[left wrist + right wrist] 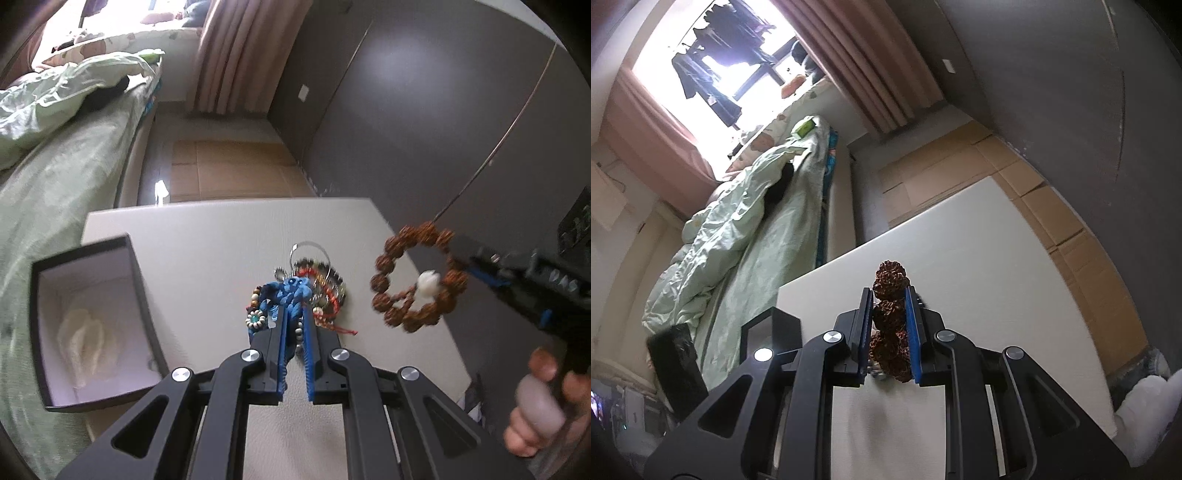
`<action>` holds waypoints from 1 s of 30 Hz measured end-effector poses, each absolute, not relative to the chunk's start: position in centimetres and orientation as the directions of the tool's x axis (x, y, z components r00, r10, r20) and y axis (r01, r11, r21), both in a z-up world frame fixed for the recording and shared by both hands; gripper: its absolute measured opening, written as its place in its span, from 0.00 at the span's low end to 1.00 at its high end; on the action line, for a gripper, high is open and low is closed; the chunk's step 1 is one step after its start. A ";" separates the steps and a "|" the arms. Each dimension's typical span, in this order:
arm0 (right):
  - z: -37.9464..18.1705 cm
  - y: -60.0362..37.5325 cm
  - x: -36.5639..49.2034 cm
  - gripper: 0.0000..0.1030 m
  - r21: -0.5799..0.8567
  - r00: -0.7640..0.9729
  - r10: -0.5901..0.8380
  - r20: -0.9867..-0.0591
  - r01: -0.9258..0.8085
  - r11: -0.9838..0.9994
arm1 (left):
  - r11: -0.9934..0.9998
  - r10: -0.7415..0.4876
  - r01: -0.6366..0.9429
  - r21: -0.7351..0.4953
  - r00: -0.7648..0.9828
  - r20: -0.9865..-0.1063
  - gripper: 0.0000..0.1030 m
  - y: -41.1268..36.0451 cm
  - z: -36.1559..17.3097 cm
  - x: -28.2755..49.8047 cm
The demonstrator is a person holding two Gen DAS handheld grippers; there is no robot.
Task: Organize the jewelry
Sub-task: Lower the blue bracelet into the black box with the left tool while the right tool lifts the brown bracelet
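Left wrist, gripper (pixel 466 257) lettering blurred, unreadable

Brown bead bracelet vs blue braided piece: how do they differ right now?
1. The brown bead bracelet hangs in the air, clear of the table; the blue braided piece lies in the jewelry pile.
2. The bracelet is a ring of large rough beads with one white bead; the blue piece is braided cord.
3. The bracelet sits in the right tool; the blue piece sits between the left tool fingers.

Shared: both are gripped.
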State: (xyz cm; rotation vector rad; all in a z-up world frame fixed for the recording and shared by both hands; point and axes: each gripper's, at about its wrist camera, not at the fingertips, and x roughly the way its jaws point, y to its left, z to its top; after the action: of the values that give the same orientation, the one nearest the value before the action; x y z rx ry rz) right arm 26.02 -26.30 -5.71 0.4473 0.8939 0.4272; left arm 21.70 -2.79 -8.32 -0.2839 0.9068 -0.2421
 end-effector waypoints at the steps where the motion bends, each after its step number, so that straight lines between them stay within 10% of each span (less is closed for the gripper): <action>1: -5.6 -26.2 25.9 0.18 0.543 0.555 0.537 -0.635 -0.173 0.822 | 0.935 -0.325 0.087 -0.345 0.603 -0.729 0.05 -2.5 -7.8 21.4; 30: -3.5 -18.7 23.2 0.18 0.602 0.507 0.694 -0.512 -0.365 0.710 | 0.929 -0.239 -0.071 -0.363 0.634 -0.736 0.07 7.6 -5.9 18.1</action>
State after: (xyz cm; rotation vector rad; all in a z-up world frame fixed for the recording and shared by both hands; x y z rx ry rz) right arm 23.17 -18.69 -3.55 0.4526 0.8118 0.6648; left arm 18.13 7.60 -5.85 -0.3790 0.8850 -0.0988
